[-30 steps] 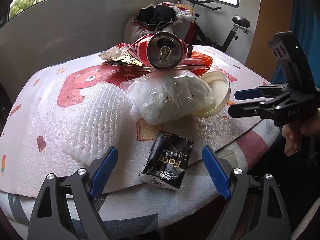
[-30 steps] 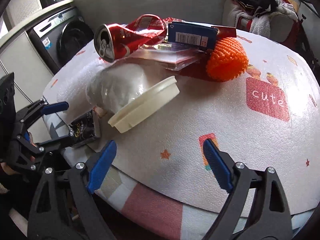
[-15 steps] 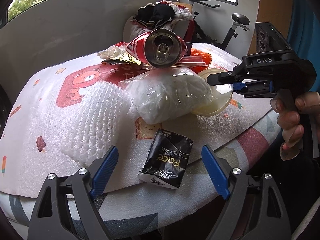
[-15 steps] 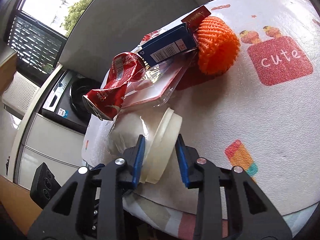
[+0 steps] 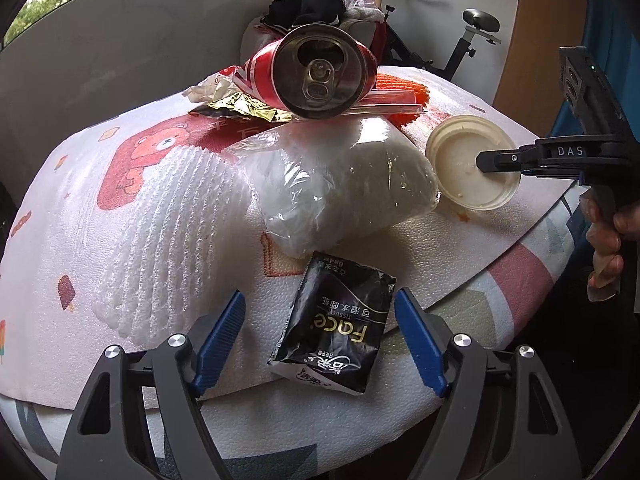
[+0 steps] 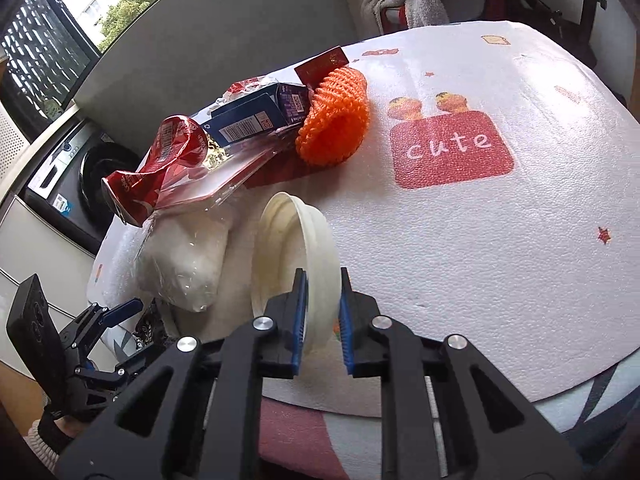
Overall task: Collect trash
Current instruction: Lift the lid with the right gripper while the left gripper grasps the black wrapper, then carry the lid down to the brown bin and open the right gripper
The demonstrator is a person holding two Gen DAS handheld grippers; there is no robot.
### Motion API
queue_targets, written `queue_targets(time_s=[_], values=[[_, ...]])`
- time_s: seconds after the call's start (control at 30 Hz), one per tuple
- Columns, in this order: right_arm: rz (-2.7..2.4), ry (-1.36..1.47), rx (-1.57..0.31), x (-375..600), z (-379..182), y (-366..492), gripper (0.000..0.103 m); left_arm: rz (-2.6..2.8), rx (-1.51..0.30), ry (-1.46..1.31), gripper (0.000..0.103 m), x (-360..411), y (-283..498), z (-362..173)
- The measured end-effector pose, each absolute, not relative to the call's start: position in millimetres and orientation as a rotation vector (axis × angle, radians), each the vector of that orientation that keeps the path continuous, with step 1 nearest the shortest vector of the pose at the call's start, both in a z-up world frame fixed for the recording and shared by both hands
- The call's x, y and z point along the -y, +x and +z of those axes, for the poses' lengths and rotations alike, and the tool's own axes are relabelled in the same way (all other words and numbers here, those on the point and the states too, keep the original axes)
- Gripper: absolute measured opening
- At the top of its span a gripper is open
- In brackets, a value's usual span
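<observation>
My right gripper [image 6: 322, 312] is shut on the rim of a cream plastic lid [image 6: 298, 240] and holds it tilted on edge; the lid [image 5: 460, 160] and that gripper [image 5: 486, 160] also show in the left wrist view. My left gripper [image 5: 320, 340] is open, with a black tissue pack [image 5: 336, 324] lying between its fingers at the table's near edge. Behind it lie a clear bag of white stuff [image 5: 340, 180], a crushed red can [image 5: 316, 76] and white foam netting [image 5: 160, 220].
A blue carton [image 6: 252, 120], clear plastic packaging [image 6: 224, 180] and orange foam netting [image 6: 334, 128] lie further back on the foam-covered table [image 6: 500, 240]. A gold wrapper [image 5: 240, 108] lies by the can. A chair piled with clothes [image 5: 320, 12] stands behind.
My right gripper has closed on the cream lid and tipped it up off the bag of white stuff. My left gripper has moved closer to the tissue pack.
</observation>
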State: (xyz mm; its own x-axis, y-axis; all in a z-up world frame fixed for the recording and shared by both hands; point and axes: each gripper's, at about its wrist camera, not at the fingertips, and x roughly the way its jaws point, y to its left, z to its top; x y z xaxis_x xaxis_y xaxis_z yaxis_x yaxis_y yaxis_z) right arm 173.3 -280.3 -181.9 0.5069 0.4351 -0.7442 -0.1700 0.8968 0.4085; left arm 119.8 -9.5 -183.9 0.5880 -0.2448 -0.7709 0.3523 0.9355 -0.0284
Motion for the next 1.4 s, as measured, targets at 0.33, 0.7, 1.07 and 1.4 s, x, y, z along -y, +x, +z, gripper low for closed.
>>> queue_targets(time_s=[0.33, 0.7, 1.07, 1.4], values=[[0.375, 0.249, -0.919, 273.8, -166.1, 155.3, 0.017, -0.374, -0.862, 0.146, 0.033, 11.9, 115.5, -181.6], [0.405, 0.218, -0.862, 270.0, -145.4, 109.1, 0.017, -0.473, -0.816, 0.134, 0.032, 21.4, 58.1, -156.7], [0.419, 0.241, -0.846, 277.8, -139.4, 60.2, 0.017, -0.586, -0.879, 0.225, 0.035, 62.7, -5.3, -179.8], [0.507, 0.189, -0.896, 262.7, -152.5, 30.0, 0.017, -0.507, -0.738, 0.167, 0.088, 35.7, -25.3, -150.0]])
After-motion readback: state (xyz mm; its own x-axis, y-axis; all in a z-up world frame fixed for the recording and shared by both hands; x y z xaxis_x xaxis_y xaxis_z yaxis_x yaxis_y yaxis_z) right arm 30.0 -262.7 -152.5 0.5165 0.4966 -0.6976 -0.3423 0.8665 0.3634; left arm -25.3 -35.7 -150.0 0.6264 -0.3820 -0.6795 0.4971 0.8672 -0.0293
